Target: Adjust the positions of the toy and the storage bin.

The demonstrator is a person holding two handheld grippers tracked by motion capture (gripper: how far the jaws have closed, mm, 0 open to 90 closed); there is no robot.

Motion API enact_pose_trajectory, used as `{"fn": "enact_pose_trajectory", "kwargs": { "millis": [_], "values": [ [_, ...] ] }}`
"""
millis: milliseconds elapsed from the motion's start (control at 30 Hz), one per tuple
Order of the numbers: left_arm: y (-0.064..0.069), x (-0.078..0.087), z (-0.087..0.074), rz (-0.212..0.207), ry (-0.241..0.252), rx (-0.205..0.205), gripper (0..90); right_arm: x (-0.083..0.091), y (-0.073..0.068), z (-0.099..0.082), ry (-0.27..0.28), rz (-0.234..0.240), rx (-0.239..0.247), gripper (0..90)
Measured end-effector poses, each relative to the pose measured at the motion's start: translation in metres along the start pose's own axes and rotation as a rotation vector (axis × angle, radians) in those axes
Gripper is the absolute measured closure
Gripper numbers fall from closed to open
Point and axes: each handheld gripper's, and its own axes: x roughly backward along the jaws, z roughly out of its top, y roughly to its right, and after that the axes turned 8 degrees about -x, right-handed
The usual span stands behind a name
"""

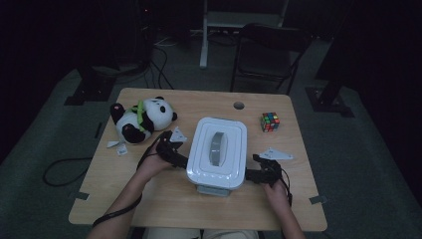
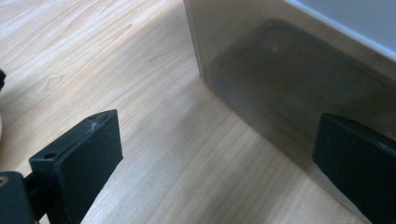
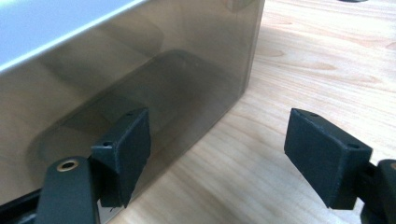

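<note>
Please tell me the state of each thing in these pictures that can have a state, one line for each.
White-lidded translucent plastic box: lid on, upright on the wooden table.
Left gripper: open, at the box's left side.
Right gripper: open, at its right side.
Black-and-white panda plush toy: lying down.
Multicoloured puzzle cube: scrambled.

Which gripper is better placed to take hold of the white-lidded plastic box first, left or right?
Neither clearly: it looks even. The left gripper and right gripper both stand open against opposite sides of the white-lidded translucent plastic box. Probably both should act together.
</note>
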Motion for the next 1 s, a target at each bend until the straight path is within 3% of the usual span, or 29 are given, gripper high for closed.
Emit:
{"fn": "enact_pose_trajectory", "kwargs": {
  "millis": [400, 733, 867, 1000],
  "values": [
    [0.017, 0.01, -0.007, -0.015, 0.0, -0.019, 2.3, 0.01, -0.006, -0.007, -0.006, 0.007, 0.017, 22.5],
    [0.026, 0.018, -0.012, -0.021, 0.007, -0.029, 2.3, 0.016, -0.011, -0.018, 0.001, 0.032, -0.003, 22.5],
    [0.027, 0.02, -0.014, -0.031, 0.019, -0.025, 2.3, 0.017, -0.011, -0.019, 0.0, 0.033, 0.0, 22.4],
    [0.024, 0.019, -0.02, -0.051, 0.043, 0.004, 2.3, 0.018, -0.01, -0.021, 0.011, 0.032, 0.0, 21.5]
  ]
}}
